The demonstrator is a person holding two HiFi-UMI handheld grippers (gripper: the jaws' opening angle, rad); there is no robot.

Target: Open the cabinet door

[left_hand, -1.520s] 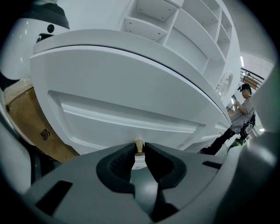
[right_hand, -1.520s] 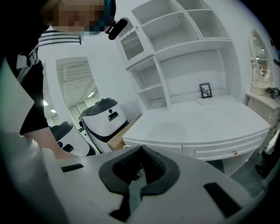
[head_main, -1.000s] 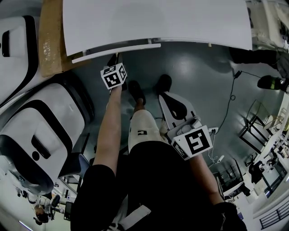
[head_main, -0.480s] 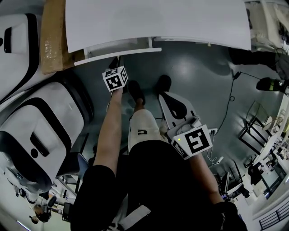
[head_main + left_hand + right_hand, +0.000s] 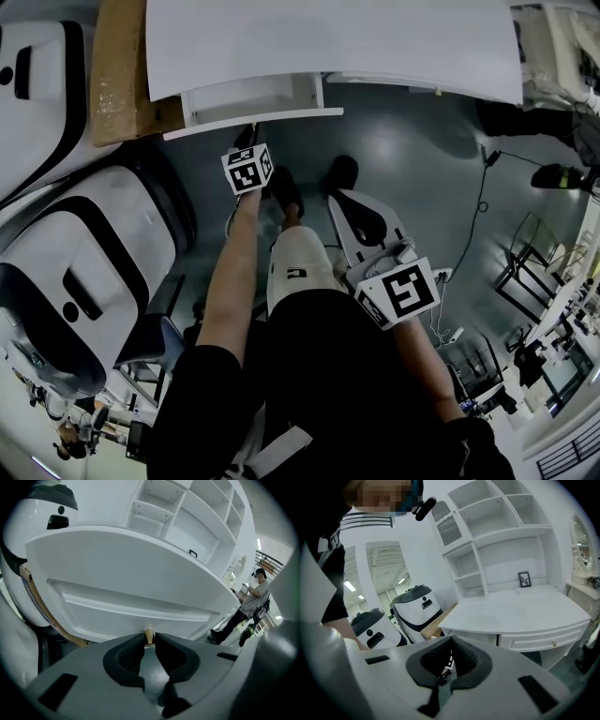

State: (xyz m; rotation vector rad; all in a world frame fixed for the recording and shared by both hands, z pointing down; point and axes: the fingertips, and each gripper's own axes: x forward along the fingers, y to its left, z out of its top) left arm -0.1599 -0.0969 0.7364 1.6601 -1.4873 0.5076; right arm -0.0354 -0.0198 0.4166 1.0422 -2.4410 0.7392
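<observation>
A white desk [image 5: 375, 47] has a shallow drawer [image 5: 253, 98] slid partly out of its left end, seen in the head view. In the left gripper view the drawer's panelled front [image 5: 131, 606] fills the middle. My left gripper [image 5: 149, 637] is shut on the small tan knob [image 5: 149, 634] at the front's lower edge. From above, this gripper [image 5: 251, 133] sits just below the drawer front, under its marker cube. My right gripper [image 5: 349, 202] hangs lower right over the floor, apart from the desk. Its jaws [image 5: 450, 644] are together, holding nothing.
Large white-and-black machines [image 5: 84, 272] stand left of the desk, with a cardboard sheet [image 5: 117, 75] beside the drawer. White shelves [image 5: 501, 527] rise behind the desk, and another drawer front [image 5: 539, 641] is on its right. A cable [image 5: 478, 216] lies on the grey floor. A person [image 5: 255, 597] stands off to the right.
The drawer has slid further out of the desk, showing more of its inside. My left gripper has come back with it. The right gripper has stayed put.
</observation>
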